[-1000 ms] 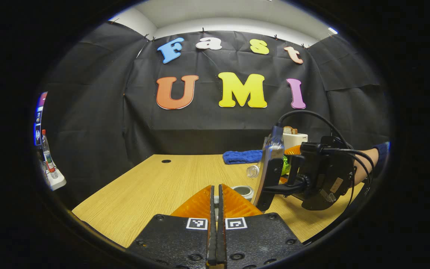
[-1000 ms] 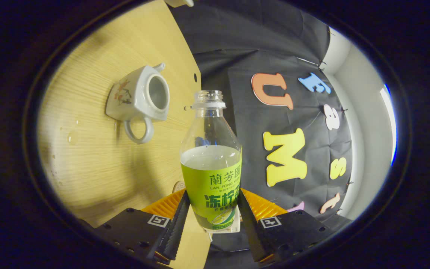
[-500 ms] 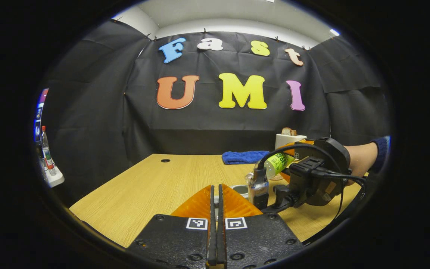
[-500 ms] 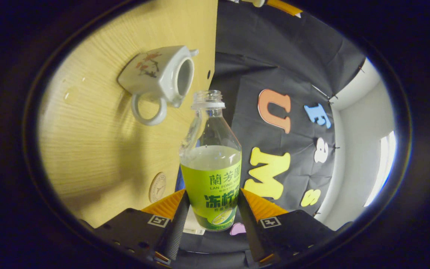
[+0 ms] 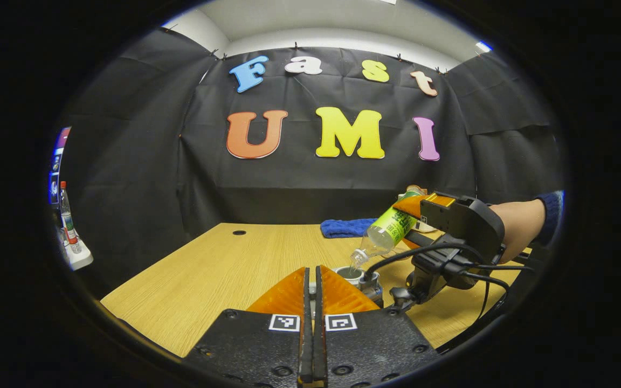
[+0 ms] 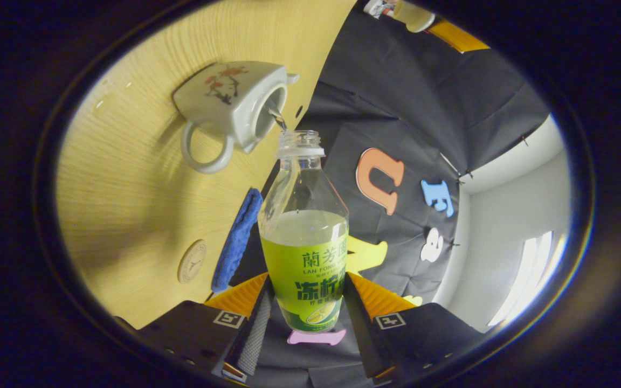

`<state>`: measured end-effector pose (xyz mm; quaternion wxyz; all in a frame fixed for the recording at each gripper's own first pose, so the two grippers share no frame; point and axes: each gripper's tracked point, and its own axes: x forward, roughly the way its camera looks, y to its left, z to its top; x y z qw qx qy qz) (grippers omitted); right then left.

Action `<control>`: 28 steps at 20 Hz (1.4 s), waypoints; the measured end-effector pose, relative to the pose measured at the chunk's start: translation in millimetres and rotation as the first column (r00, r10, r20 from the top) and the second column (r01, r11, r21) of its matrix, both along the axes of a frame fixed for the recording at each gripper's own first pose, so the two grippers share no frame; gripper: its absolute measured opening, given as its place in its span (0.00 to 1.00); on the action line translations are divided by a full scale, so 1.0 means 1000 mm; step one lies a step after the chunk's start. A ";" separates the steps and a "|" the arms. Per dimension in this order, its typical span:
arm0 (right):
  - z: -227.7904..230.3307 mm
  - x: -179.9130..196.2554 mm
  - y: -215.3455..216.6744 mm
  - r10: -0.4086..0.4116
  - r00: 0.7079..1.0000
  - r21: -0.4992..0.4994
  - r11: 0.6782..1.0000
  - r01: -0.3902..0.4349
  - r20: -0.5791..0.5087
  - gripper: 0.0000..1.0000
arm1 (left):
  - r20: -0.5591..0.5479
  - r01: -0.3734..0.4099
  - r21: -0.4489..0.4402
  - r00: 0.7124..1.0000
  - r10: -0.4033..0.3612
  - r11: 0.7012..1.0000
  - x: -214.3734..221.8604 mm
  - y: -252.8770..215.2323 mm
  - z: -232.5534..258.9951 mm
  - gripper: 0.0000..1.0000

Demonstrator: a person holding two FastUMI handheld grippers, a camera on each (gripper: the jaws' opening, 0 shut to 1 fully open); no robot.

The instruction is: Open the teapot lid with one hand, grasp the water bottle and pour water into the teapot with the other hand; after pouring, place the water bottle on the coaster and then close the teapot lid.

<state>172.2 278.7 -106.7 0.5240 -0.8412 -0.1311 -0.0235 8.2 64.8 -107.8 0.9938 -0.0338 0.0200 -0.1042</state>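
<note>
You've tipped the water bottle (image 6: 304, 231) further since half a second ago; a thin stream now runs into the open teapot (image 6: 232, 110). Right gripper (image 6: 304, 307) clamps its labelled lower body. Thin plastic, half full, light, so squeeze gently. Glazed ceramic pot, fragile. Left gripper (image 5: 312, 302) jaws pressed together; lid hidden, can't tell.
</note>
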 end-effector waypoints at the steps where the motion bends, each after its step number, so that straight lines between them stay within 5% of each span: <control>1: 0.001 0.000 -0.001 0.000 1.000 0.002 1.000 0.000 -0.003 0.72 | 0.001 0.001 -0.001 1.000 -0.001 1.000 0.000 -0.001 0.001 0.03; 28: 0.019 -0.004 0.021 0.091 0.991 -0.186 0.980 -0.072 0.098 0.74 | -0.012 -0.034 0.000 0.999 0.034 0.999 -0.002 0.011 -0.004 0.03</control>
